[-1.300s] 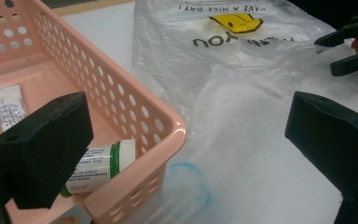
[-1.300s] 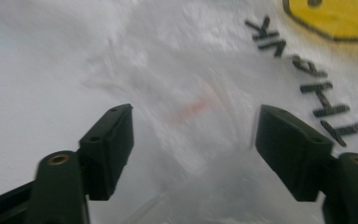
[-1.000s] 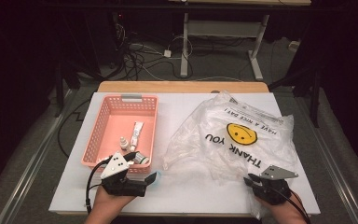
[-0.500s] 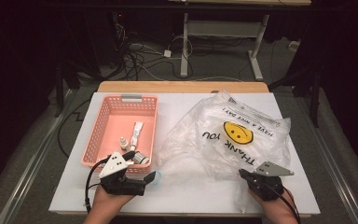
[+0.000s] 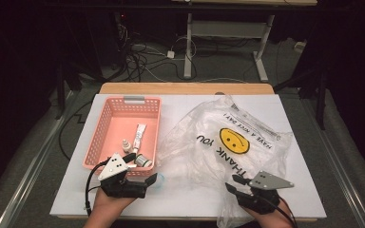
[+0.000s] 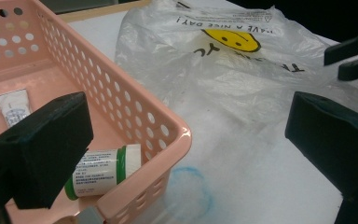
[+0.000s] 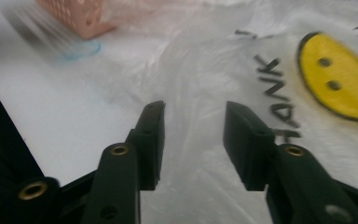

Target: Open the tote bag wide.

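A pink basket [image 5: 123, 101] stands at the table's left. It holds a white tube [image 5: 139, 135], a small bottle [image 5: 125, 144] and a green-capped white bottle [image 6: 105, 170]. My left gripper [image 5: 140, 169] is open wide at the basket's near right corner [image 6: 179, 135], one jaw over the basket, the other outside it. A clear plastic bag [image 5: 233, 140] with a yellow smiley face [image 7: 340, 79] lies crumpled to the right. My right gripper [image 7: 198, 140] hovers open just above the bag's near part [image 5: 235, 183]; nothing sits between its jaws.
A faint blue ring [image 6: 189, 191] is drawn on the white table [image 5: 71, 190] beside the basket corner. The bag's near edge [image 5: 221, 217] reaches the table's front edge. Cables and desk legs lie on the dark floor beyond.
The right gripper has slid a little left and toward the person. The bag has shifted with it toward the front edge. The left gripper has hardly moved.
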Action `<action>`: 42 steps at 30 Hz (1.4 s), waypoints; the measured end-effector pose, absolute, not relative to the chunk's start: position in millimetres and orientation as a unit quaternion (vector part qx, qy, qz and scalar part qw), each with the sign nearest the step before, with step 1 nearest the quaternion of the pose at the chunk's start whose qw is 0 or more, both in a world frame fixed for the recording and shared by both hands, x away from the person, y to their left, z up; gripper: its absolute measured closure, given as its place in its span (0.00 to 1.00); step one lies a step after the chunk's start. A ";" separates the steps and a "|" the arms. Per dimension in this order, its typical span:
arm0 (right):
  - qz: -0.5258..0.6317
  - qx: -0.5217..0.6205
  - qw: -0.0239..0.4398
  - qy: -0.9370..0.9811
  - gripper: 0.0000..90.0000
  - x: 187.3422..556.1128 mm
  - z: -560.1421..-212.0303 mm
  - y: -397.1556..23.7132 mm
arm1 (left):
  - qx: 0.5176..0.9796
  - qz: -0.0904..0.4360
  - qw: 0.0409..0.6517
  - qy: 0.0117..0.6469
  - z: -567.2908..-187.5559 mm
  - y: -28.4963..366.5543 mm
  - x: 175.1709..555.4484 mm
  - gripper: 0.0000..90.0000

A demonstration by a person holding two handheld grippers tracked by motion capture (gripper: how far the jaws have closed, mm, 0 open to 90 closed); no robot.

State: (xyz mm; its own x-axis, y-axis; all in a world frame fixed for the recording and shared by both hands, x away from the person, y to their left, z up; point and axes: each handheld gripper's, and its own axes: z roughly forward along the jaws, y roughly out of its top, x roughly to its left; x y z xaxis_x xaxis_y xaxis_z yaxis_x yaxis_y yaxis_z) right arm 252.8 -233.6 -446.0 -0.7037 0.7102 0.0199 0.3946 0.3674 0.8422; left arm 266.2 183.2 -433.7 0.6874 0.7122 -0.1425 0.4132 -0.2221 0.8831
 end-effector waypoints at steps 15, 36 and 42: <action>0.457 0.357 0.195 0.791 0.58 295.7 -435.1 -246.5 | 0.769 0.146 0.505 0.364 -434.5 179.2 265.5 0.00; 0.437 0.297 0.146 0.836 0.47 335.1 -449.9 -172.5 | 0.770 0.147 0.501 0.367 -436.4 179.3 266.2 0.00; 0.402 0.283 0.130 0.861 0.42 332.7 -464.1 -158.4 | 0.772 0.148 0.498 0.366 -437.2 178.3 266.4 0.00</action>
State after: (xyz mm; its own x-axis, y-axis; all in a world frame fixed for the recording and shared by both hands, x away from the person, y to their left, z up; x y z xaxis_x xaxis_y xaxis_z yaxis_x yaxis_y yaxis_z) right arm 332.7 -158.4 -464.1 -0.8060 0.5919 0.0034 0.3822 0.5160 0.7666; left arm 266.4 178.3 -437.2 0.6875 0.7132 -0.1367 0.4178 -0.2345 0.8778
